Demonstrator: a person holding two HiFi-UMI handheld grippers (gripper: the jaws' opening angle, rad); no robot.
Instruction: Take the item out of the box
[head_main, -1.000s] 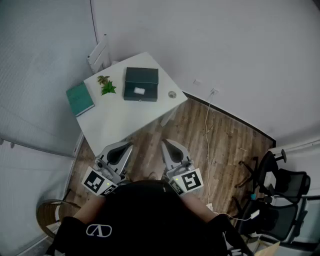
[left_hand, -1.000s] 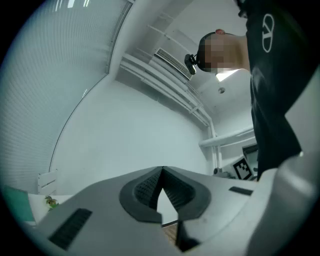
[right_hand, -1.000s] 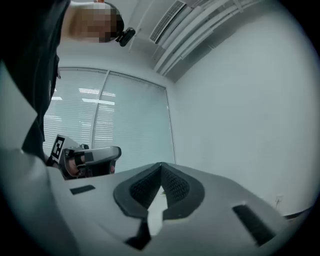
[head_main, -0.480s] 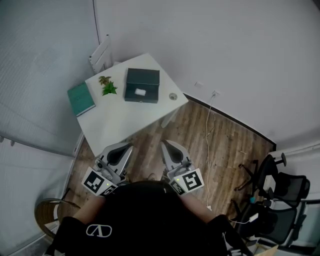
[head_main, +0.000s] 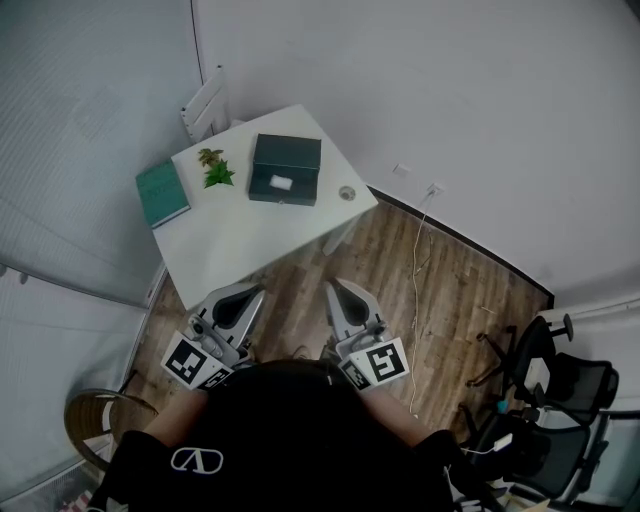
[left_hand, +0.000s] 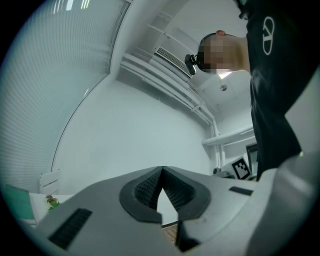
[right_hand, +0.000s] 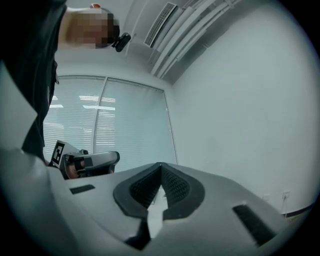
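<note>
A dark green box (head_main: 285, 169) with a small white label lies closed on the white table (head_main: 240, 240) in the head view, well ahead of both grippers. My left gripper (head_main: 248, 292) and right gripper (head_main: 334, 288) hover side by side over the wooden floor, short of the table's near edge. Both are shut with nothing between the pads. In the left gripper view the jaws meet at their tips (left_hand: 161, 169); in the right gripper view the tips also touch (right_hand: 160, 165).
A teal book (head_main: 161, 194) and a small green plant sprig (head_main: 214, 172) lie left of the box, and a small round object (head_main: 346, 192) sits at its right. A white radiator (head_main: 202, 104) stands behind the table. Office chairs (head_main: 560, 385) are at the lower right, a wooden chair (head_main: 90, 415) at the lower left.
The head view has shifted slightly, so the table and box sit a touch farther right. Both grippers have kept their places and stay shut.
</note>
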